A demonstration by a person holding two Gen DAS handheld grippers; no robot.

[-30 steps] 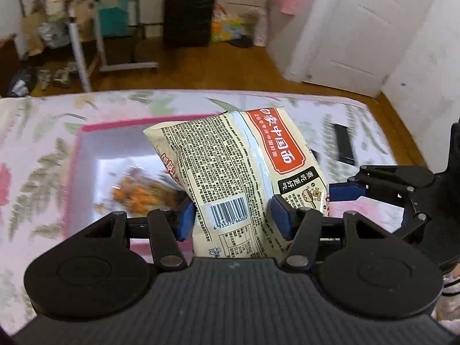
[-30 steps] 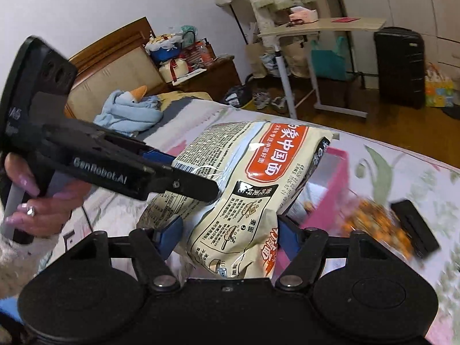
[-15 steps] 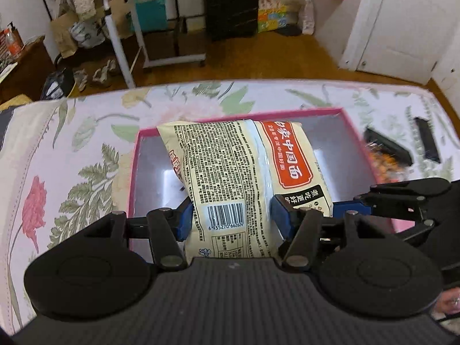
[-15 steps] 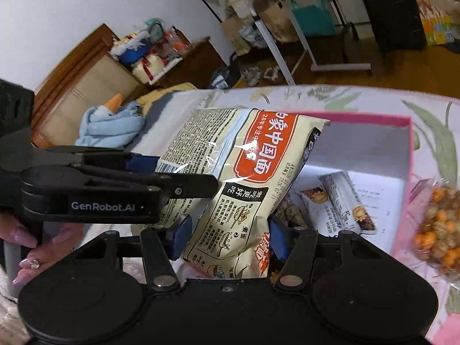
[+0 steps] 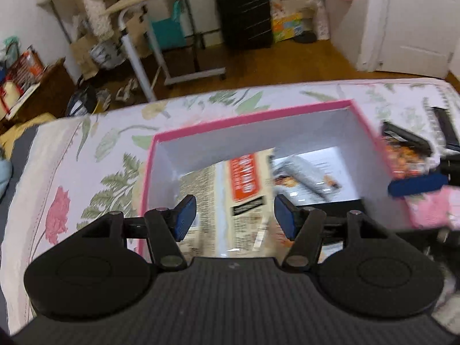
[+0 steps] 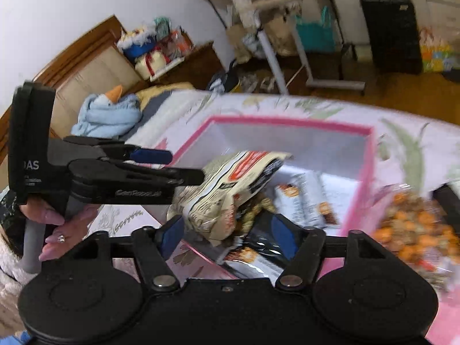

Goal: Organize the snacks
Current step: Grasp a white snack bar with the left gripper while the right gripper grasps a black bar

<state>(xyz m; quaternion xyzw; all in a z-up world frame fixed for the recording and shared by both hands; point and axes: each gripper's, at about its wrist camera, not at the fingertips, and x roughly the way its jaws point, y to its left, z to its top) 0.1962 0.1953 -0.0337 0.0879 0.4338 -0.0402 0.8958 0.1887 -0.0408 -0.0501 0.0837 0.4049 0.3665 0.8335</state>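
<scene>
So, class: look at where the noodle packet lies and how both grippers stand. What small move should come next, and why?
Probably draw both grippers up and back out of the pink box. The noodle packet already lies inside it, and the left gripper and right gripper, whose jaws have just been opening, no longer press on it. The bag of orange snacks beside the box looks like the next pick.
</scene>
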